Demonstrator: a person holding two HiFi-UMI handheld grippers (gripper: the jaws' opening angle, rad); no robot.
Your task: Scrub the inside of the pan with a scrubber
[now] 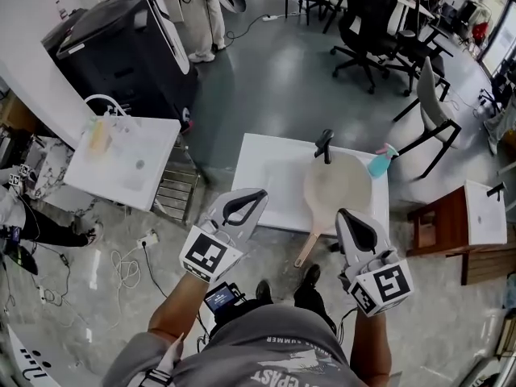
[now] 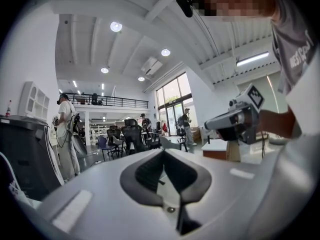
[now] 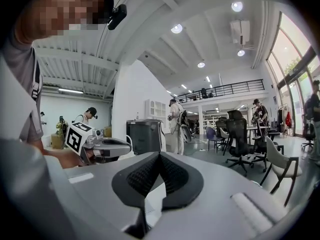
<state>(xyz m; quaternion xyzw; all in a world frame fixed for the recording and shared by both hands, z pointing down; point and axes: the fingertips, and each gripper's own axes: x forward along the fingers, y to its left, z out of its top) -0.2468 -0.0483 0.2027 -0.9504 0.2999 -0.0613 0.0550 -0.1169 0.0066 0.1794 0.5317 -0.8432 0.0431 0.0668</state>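
Head view: the pan (image 1: 339, 185) is lying on the white tabletop (image 1: 266, 176), its handle pointing back toward the person. The black-handled scrubber (image 1: 324, 145) is standing at its far rim, and a teal spray bottle (image 1: 380, 162) is sitting just beside it. The left hand-held gripper (image 1: 260, 193) and right hand-held gripper (image 1: 343, 213) are hovering short of the tabletop, touching nothing. Judgement: this is the approach. One gripper should be opening before it reaches the scrubber's handle, while the other steadies the pan handle. Left gripper view: its jaws are standing together, nothing between them, which the head view is not resolving. No pan is showing here. Right gripper view: its jaws are likewise standing together and empty, and the room beyond is showing rather than the pan.
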